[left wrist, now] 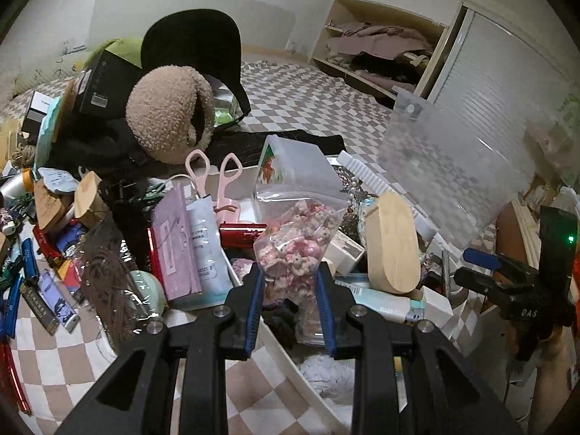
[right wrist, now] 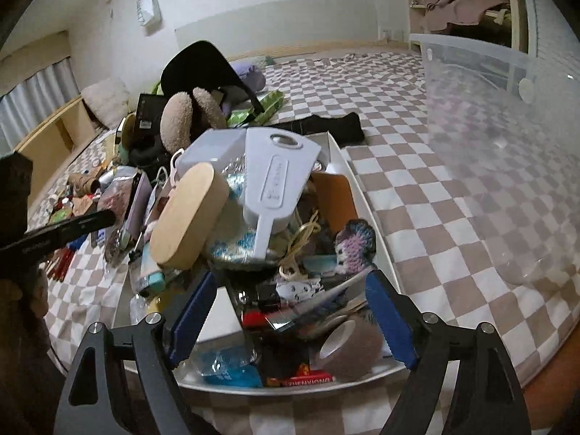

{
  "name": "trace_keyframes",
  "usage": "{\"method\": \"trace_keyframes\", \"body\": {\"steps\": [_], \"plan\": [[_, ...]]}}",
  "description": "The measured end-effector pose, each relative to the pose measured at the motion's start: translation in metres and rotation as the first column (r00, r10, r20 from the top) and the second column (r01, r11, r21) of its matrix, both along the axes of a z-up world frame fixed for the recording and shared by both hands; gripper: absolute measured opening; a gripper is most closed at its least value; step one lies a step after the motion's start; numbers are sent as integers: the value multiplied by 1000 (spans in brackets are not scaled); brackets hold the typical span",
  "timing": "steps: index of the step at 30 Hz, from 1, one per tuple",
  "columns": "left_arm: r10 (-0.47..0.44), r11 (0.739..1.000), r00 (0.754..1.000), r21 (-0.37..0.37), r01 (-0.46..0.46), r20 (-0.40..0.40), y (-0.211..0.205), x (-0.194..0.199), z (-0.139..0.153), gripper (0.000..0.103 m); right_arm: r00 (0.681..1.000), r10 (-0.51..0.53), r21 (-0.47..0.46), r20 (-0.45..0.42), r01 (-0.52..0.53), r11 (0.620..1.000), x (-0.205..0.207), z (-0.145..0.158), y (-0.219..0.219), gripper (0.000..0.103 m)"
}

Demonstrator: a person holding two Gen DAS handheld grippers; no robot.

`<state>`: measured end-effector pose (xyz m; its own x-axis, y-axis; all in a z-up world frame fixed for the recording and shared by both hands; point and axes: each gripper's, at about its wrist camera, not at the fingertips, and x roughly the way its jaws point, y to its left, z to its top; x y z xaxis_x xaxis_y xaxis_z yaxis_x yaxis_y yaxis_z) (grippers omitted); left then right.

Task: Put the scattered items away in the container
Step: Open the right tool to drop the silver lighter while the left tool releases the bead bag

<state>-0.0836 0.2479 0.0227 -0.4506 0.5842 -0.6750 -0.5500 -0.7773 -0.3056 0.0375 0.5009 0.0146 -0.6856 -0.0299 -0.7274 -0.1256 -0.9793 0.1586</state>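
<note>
Left claw [left wrist: 289, 282] clenching a clear zip bag of pink beads [left wrist: 295, 243] over the white container [right wrist: 366, 195] (already heaped full), right claw [right wrist: 286, 311] hanging released above that container's near end, checkered bed [right wrist: 417, 166] underneath, clutter lying alongside.

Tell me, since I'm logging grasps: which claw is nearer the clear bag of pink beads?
Left claw: closed on the bag. Right claw: open, off to its right.

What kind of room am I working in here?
Most likely a bedroom: the clutter sits on a checkered bedspread, an open closet holds folded clothes, and a pillow lies by curtains. The left gripper holds a bag of pink trinkets.
</note>
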Motion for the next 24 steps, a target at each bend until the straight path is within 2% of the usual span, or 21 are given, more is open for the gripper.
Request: {"method": "trace_keyframes", "body": {"steps": [12, 17, 18, 19, 20, 21, 24], "plan": [[-44, 999, 999, -23, 44, 6, 45, -17, 3, 28, 1000, -9, -59, -29, 7, 998, 5, 5, 7, 84], [-22, 999, 1000, -31, 22, 10, 47, -18, 0, 29, 999, -2, -67, -44, -1, 998, 6, 9, 6, 84], [-16, 999, 1000, -32, 16, 11, 47, -19, 0, 42, 999, -2, -68, -46, -1, 998, 6, 9, 6, 84], [-10, 999, 1000, -33, 11, 12, 47, -19, -1, 66, 999, -2, -70, -47, -1, 998, 5, 9, 6, 84], [-4, 999, 1000, -34, 5, 13, 47, -19, -2, 75, 999, -2, -74, -48, -2, 997, 5, 9, 6, 84], [1, 999, 1000, -35, -1, 14, 46, -19, -3, 78, 999, -3, -77, -51, -1, 997, 5, 9, 6, 84], [16, 999, 1000, -38, -15, 15, 46, -20, -4, 78, 998, -6, -85, -54, 2, 996, 6, 9, 5, 84]]}}
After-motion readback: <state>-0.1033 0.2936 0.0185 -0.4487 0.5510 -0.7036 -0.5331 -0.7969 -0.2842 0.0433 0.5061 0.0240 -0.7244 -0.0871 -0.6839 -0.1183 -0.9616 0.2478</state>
